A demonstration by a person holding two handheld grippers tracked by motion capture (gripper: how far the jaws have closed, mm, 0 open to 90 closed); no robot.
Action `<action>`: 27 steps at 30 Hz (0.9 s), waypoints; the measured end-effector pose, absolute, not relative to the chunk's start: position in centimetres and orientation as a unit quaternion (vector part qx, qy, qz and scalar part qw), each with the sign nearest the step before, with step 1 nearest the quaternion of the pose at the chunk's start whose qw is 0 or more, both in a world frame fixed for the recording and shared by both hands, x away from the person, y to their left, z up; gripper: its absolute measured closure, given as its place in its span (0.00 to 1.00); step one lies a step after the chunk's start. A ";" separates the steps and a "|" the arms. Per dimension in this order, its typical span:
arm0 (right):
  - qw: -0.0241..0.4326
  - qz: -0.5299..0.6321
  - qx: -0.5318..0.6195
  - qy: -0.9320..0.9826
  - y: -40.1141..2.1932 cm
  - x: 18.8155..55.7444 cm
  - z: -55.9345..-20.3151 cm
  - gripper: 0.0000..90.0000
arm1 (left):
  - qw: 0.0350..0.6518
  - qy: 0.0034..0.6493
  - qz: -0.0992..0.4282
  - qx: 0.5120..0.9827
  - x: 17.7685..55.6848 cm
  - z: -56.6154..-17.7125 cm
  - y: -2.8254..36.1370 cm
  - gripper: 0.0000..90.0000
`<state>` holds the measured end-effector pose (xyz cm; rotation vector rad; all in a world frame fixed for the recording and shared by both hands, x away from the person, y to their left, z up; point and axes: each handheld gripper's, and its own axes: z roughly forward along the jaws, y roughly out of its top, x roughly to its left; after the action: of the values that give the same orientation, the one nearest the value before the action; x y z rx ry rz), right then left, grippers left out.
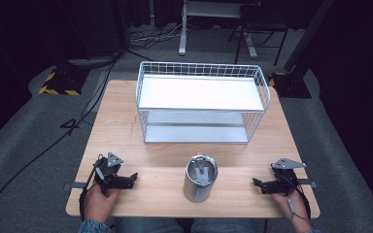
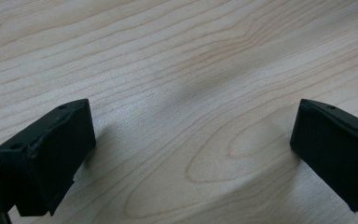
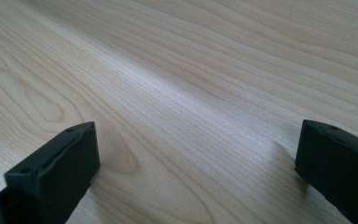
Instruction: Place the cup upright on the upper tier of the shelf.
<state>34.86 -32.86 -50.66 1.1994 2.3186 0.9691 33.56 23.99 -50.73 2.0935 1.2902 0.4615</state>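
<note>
Tongs rest spread and empty on your pale wooden tabletop [image 1: 141, 145], left tongs [image 1: 126, 180] and right tongs [image 1: 263, 186] flanking the lidded steel tumbler [image 1: 200, 178], probably staged for the white wire shelf rack [image 1: 201, 102].

A steel tumbler [image 1: 200, 178] stands before a white wire rack [image 1: 202, 102], apparently empty.

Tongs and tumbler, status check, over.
Left tongs open, empty, low on the table. Right tongs the same. Steel tumbler upright between them, untouched. Wire rack behind it; nothing blocking either side.
</note>
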 end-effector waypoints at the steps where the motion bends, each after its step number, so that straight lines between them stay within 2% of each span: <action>1: 0.177 0.344 0.424 0.819 -32.9 34.9 -50.6 0.00 | 0.315 0.489 0.175 0.794 33.6 -50.7 24.0 0.00; 11: 0.172 0.381 0.424 0.804 -33.5 34.6 -49.9 0.00 | 0.315 0.489 0.175 0.794 33.6 -50.7 24.0 0.00; 27: 0.177 0.424 0.375 0.805 -31.4 33.0 -45.6 0.00 | 0.315 0.489 0.176 0.794 33.6 -50.7 24.0 0.00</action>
<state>33.03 -31.45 -45.58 1.0615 2.2788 1.1996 33.57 23.99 -50.74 2.0932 1.2891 0.4626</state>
